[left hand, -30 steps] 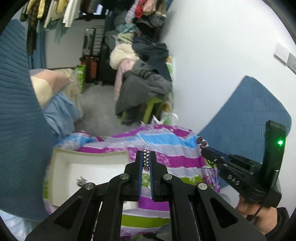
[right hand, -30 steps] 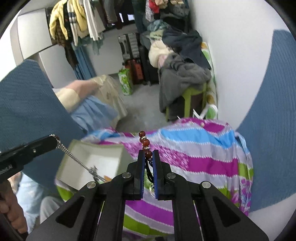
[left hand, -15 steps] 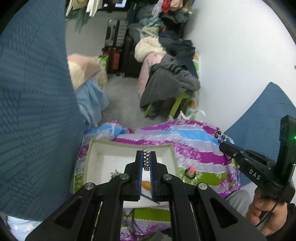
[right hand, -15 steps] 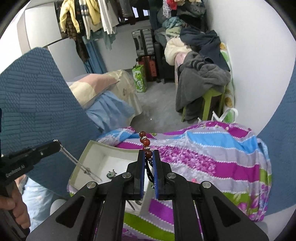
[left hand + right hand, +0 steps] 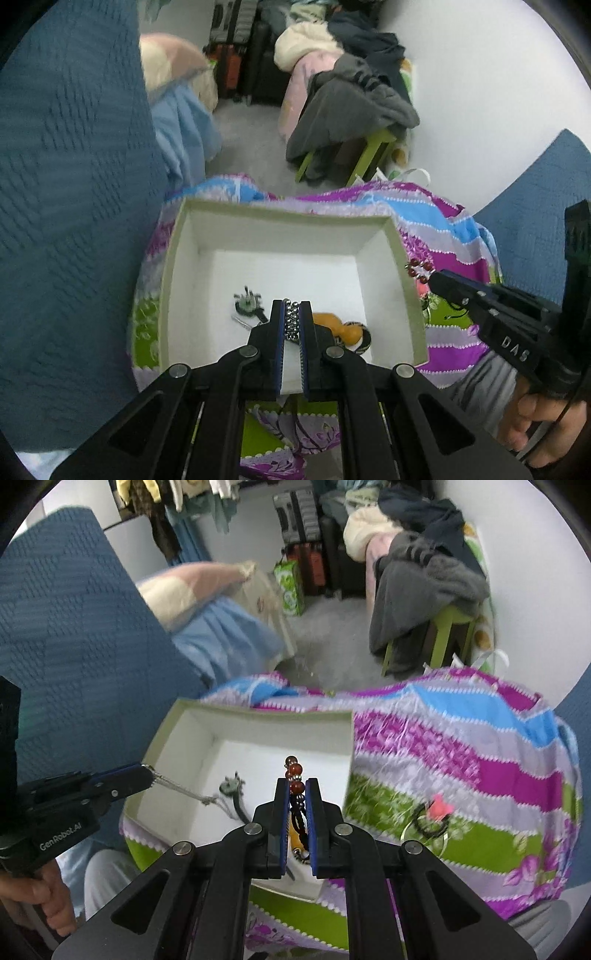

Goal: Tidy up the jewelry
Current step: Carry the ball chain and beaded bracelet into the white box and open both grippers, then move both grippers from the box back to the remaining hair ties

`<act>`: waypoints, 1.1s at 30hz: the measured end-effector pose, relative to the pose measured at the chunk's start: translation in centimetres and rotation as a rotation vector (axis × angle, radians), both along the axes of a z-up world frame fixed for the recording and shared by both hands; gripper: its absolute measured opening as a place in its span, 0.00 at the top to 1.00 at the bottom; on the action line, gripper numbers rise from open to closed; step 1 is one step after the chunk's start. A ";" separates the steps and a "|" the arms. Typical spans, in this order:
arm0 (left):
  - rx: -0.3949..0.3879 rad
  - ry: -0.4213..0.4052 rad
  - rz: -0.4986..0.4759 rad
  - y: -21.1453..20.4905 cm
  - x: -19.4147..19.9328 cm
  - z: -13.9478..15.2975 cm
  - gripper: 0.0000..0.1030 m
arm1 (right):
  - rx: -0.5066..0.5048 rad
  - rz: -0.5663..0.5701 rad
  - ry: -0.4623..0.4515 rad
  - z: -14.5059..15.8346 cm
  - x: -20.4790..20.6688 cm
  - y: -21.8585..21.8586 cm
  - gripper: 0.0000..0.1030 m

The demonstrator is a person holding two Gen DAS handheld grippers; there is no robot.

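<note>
Silver chain [image 5: 291,322]: pinched between left gripper [image 5: 291,314] jaws, over white box [image 5: 408,284].
Red-bead bracelet [image 5: 294,775]: clamped in right gripper [image 5: 297,794] jaws.

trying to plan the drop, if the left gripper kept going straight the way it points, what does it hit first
Probably the white floor of the open box, near the small dark ornament. The left gripper, shut on a silver bead chain, points down into it; depth is unclear.

Matt white box [image 5: 280,236], glossy metal bead chain [image 5: 291,321], printed cloth [image 5: 461,746]
</note>
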State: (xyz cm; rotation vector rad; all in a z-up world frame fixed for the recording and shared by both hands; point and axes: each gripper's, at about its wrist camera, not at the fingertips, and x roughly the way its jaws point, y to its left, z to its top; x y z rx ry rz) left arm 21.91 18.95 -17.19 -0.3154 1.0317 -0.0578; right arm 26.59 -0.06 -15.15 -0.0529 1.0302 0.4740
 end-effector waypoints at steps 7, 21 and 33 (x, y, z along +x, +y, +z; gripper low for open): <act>-0.014 0.055 0.004 -0.3 -0.3 -2.8 0.95 | -0.023 0.024 0.075 -3.5 -0.1 0.9 0.93; 0.019 -0.091 0.056 -1.5 -1.3 4.1 0.45 | 0.059 0.114 -0.024 2.0 -0.6 0.1 0.69; 0.010 -0.206 0.110 -6.2 -2.1 8.9 0.45 | 0.100 0.103 -0.196 8.6 -1.6 -6.2 0.60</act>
